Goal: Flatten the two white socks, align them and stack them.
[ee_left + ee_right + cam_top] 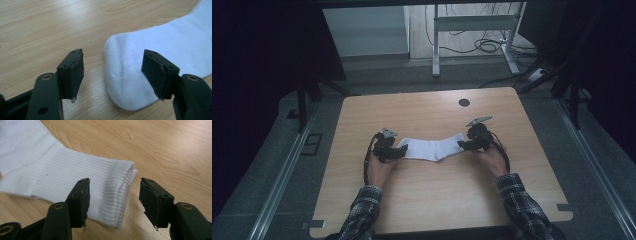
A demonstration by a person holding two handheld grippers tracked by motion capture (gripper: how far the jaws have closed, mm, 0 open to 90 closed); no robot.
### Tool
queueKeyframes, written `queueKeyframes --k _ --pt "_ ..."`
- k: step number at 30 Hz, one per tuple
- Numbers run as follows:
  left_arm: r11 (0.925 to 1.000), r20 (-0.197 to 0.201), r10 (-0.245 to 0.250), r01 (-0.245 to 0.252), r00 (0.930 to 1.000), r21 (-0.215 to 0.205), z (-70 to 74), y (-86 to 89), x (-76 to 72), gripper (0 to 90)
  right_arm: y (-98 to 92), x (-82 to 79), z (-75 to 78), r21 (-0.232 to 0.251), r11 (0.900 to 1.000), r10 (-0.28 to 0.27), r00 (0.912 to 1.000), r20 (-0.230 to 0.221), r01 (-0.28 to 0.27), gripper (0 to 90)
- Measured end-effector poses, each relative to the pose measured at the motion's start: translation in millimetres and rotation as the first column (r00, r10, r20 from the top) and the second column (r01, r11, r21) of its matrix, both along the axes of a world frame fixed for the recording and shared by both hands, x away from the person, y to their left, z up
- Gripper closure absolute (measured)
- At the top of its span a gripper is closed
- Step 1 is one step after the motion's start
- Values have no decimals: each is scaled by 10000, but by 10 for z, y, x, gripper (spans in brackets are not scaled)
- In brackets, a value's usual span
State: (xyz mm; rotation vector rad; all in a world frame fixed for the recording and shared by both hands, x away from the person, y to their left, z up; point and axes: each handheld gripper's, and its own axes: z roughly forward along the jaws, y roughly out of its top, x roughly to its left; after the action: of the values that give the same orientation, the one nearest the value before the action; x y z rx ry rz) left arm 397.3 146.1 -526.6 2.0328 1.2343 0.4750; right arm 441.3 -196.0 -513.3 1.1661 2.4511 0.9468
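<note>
Both grippers, left and right, stand with jaws apart, gripping nothing. The sock lies flat mid-table. Withdraw each gripper straight back to avoid snagging toe or cuff.

- In the left gripper view the white sock runs out of frame toward 2 o'clock; its cuff end is cut off.
- In the right gripper view the sock's foot part leaves the picture toward 10 o'clock.
- In the high view the person's sleeves are cut off at 6 o'clock.
</note>
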Motion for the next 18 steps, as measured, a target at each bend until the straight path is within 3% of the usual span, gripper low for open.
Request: queueKeyframes --k 16,18 --pt "9951 57 -745 747 9972 -652 183 -46 -147 193 12 -127 103 120 9997 202 9998 26 -202 296" --pt "9947 48 -854 856 9963 -570 201 -48 -169 184 12 -146 119 103 9997 232 9997 52 -232 287"
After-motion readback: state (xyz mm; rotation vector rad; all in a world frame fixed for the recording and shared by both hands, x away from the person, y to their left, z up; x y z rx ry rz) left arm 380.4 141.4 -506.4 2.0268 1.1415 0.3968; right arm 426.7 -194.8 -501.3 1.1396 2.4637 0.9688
